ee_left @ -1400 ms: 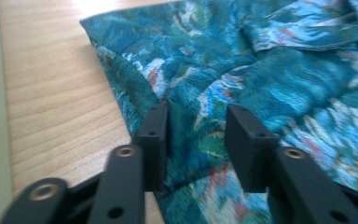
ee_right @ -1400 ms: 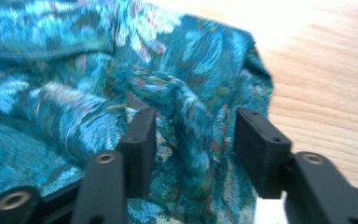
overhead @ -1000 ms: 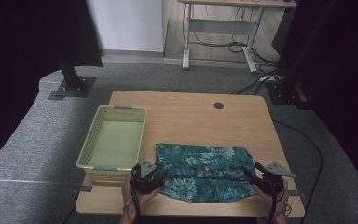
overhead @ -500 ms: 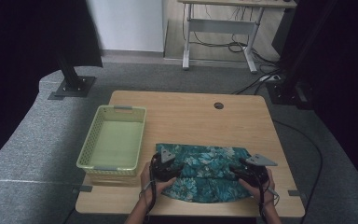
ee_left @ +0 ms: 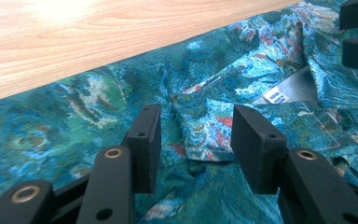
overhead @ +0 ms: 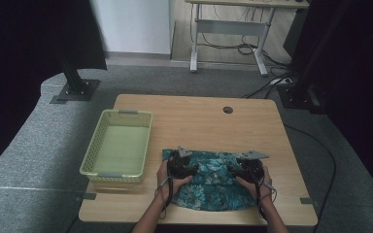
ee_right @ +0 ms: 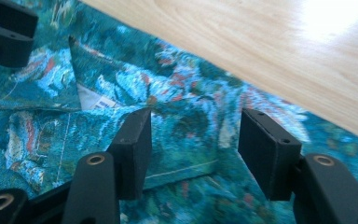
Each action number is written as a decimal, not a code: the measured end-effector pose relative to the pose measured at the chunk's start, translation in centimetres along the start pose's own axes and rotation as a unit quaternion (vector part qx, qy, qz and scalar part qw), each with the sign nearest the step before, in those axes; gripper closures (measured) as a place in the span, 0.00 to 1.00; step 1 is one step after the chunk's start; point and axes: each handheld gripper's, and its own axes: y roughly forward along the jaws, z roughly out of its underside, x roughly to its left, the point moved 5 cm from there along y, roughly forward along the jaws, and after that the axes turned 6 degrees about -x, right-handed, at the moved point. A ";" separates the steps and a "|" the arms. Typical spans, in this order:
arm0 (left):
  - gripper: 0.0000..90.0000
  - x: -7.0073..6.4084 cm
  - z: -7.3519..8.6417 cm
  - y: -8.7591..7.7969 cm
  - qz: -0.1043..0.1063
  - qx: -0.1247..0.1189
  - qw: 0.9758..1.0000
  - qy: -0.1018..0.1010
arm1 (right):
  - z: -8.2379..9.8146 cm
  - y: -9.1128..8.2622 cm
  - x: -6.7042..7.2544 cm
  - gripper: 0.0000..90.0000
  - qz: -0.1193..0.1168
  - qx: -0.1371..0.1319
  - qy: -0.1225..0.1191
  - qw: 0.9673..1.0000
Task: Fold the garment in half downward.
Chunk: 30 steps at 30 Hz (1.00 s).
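— Where's the cloth, seen from here?

— A teal flower-print garment (overhead: 209, 179) lies folded on the wooden table (overhead: 199, 121), just right of the green basket (overhead: 118, 147) and nearer the person's edge than the basket's far rim. The basket has nothing in it.

— And the two tools?

— Both sit over the garment. The left gripper (ee_left: 193, 140) is on the side nearer the basket, the right gripper (ee_right: 193, 147) on the side away from it. Each pair of jaws stands partly open with printed cloth beneath and between the pads, but the pads press on nothing; neither has a hold yet. The left gripper's jaws frame a small raised fold (ee_left: 205, 133); the right gripper's jaws sit above a flat stitched hem.

— How will it handle, do you think?

— Soft, light and limp, I'd judge. It will sag and slide out of shape wherever it isn't supported, and the layers may part. Nothing fragile about it. A white label (ee_left: 279, 95) shows in the middle, away from the basket.

— Best place to pinch?

— Probably at a doubled fold or hem on each side, catching every layer, so the bundle lifts as one toward the basket.
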 end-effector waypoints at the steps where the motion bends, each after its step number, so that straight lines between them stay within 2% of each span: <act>1: 0.59 -0.1 0.1 0.2 0.000 0.003 1.000 0.002 | 0.1 0.2 0.1 0.49 -0.001 0.004 0.000 1.000; 6: 0.62 -0.5 0.7 1.1 -0.007 0.015 1.000 0.008 | 0.8 1.0 0.3 0.49 0.001 0.025 -0.001 1.000; 10: 0.71 -0.7 0.9 1.3 -0.007 0.010 1.000 0.014 | 1.3 1.3 0.3 0.51 -0.003 0.030 0.005 1.000; 14: 0.79 -0.9 1.1 1.4 -0.019 0.004 0.999 0.038 | 1.6 1.4 0.5 0.61 -0.014 0.024 0.010 1.000; 21: 0.94 -1.4 1.1 1.2 -0.026 -0.004 0.998 0.058 | 1.6 1.2 1.3 0.84 -0.022 0.017 -0.007 1.000; 23: 0.95 -1.4 1.0 1.2 -0.023 -0.005 0.998 0.059 | 1.6 1.2 1.5 0.89 -0.015 0.015 -0.016 1.000; 26: 0.95 -1.2 0.9 1.1 -0.013 -0.006 0.999 0.050 | 1.5 1.1 1.6 0.92 -0.015 0.016 -0.022 1.000; 30: 0.95 -1.1 0.5 0.3 -0.004 -0.016 0.999 0.043 | 1.0 0.4 1.5 0.92 -0.020 0.007 -0.016 1.000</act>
